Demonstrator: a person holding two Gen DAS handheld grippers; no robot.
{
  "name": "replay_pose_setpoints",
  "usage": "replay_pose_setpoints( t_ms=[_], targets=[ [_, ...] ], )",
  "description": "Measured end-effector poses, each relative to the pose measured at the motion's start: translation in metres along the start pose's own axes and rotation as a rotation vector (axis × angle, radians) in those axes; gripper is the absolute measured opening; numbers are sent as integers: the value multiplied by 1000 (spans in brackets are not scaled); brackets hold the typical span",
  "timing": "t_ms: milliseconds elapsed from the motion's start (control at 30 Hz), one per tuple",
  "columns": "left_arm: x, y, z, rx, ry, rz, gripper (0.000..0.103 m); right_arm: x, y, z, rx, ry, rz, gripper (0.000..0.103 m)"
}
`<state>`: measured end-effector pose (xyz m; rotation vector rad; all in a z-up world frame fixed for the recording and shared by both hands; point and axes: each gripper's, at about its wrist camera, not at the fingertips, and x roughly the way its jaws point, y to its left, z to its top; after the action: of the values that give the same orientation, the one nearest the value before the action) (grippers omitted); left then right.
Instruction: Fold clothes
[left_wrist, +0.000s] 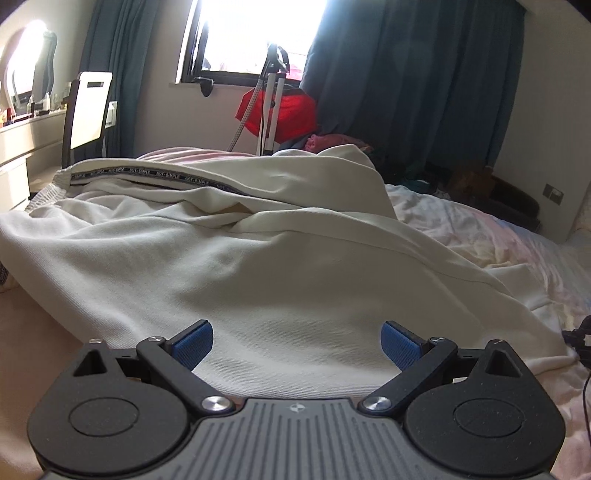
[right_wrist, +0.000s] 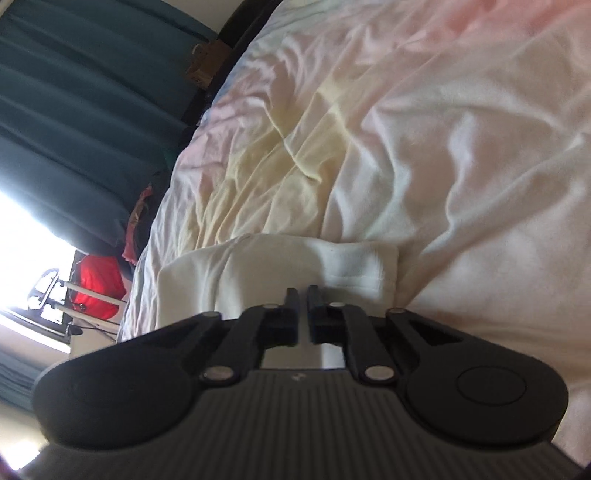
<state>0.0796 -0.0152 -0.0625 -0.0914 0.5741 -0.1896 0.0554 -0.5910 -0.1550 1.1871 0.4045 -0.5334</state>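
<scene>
On the rumpled bed (right_wrist: 461, 147) a cream garment (left_wrist: 258, 258) lies loosely heaped, the left hand-held gripper (left_wrist: 297, 345) gaping empty above it, the right hand-held gripper (right_wrist: 303, 299) nearly closed on its hem, which may slip free if tugged.

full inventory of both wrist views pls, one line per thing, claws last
garment: 1, cream-white, spread rumpled on the bed, printed tape along one seam
bed sheet: 1, pale pink and yellow, wrinkled
curtains: 2, dark teal, either side of the window
window: 1, black frame, very bright
red cloth: 1, red, below the window
stand: 1, white, in front of red cloth
chair: 1, white back, far left
left claw: 1, blue pads, open over the garment
right claw: 1, black, shut on the garment's edge
</scene>
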Motion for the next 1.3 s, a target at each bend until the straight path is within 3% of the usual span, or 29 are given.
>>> replay_pose_setpoints(
  t_ms=[167, 333, 433, 467, 500, 567, 833, 867, 933, 1000, 1133, 1300],
  targets=[
    [-7, -10, -2, 54, -21, -10, 99, -41, -14, 11, 111, -174, 0, 9],
    [-11, -19, -3, 103, -41, -23, 99, -44, -28, 9, 87, -135, -51, 10],
    [-11, -20, -3, 113, -47, -28, 99, -40, -39, 8, 143, -98, -16, 13],
    [-11, -20, -3, 112, -48, -32, 99, -39, -41, 7, 148, -85, 7, 23],
    [-11, -20, -2, 109, -49, -36, 99, -37, -41, 6, 137, -75, 27, 40],
    [-13, -17, -1, 92, -53, -51, 99, -33, -34, 2, 86, -70, 26, 50],
    [-7, -9, 1, 39, -27, -81, 99, -17, -9, -9, -120, -84, -48, 50],
    [-5, -8, 0, 32, -22, -81, 99, -15, -7, -9, -150, -90, -56, 46],
    [-4, -5, 0, 21, -20, -76, 99, -13, -4, -7, -171, -104, -61, 22],
    [-4, -3, 1, 13, -21, -68, 99, -18, -1, -6, -161, -131, -46, 10],
    [-5, -1, 2, 9, -33, -44, 99, -46, 14, -4, -193, -262, -38, 8],
    [-6, 0, 3, 16, -38, -34, 99, -42, 0, -4, -175, -206, -169, 8]
  ],
)
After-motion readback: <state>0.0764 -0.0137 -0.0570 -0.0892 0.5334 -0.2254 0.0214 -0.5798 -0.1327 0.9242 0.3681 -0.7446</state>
